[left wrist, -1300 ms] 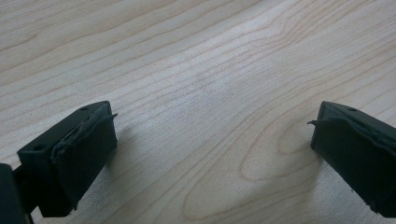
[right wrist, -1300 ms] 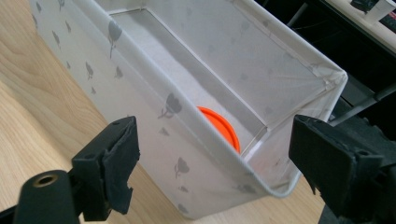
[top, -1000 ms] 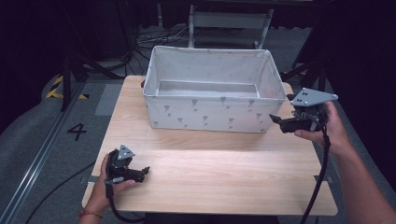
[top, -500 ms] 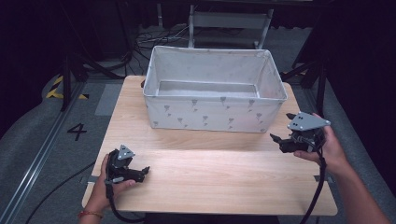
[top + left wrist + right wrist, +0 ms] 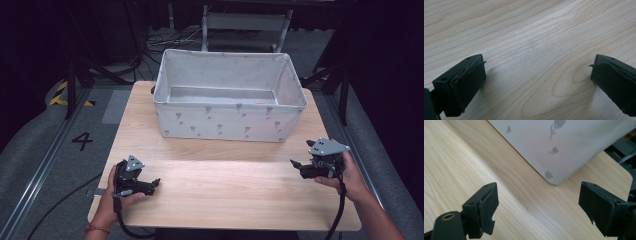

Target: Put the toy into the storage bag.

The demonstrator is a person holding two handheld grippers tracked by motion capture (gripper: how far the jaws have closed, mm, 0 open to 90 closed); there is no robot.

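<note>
**A:** Nearest you, your left hand (image 5: 112, 192) holds the left gripper (image 5: 152, 184) low at the front-left corner of the wooden table (image 5: 225, 200), its tips aimed toward the middle of the board. Do the jaws stand apart?

**B:** They do. In the left gripper view your two black pads (image 5: 469, 82) sit wide of each other with bare wood grain between them and nothing gripped; their shadows fall on the board just under them.

**A:** And your other side?

**B:** Your right hand (image 5: 345, 172) holds the right gripper (image 5: 296, 166) near the table's right edge, a little farther up than the left, with its grey three-cornered plate (image 5: 327, 147) on top and its cable (image 5: 340, 210) trailing back along your forearm. Those jaws are spread too, and empty. Through the right gripper view you look between them at the wood and at a lower corner of the fabric box (image 5: 564, 150).

**A:** Where does the box sit?

**B:** At the far half of the table, in the centre, well apart from both grippers. It is a pale grey cloth box (image 5: 230, 117) with small printed motifs, open at the top. Beyond it, off the table, stand a grey chair (image 5: 245, 25) and loose cables (image 5: 165, 42) on the floor; a "4" (image 5: 82, 141) is marked on the floor to your left.
</note>
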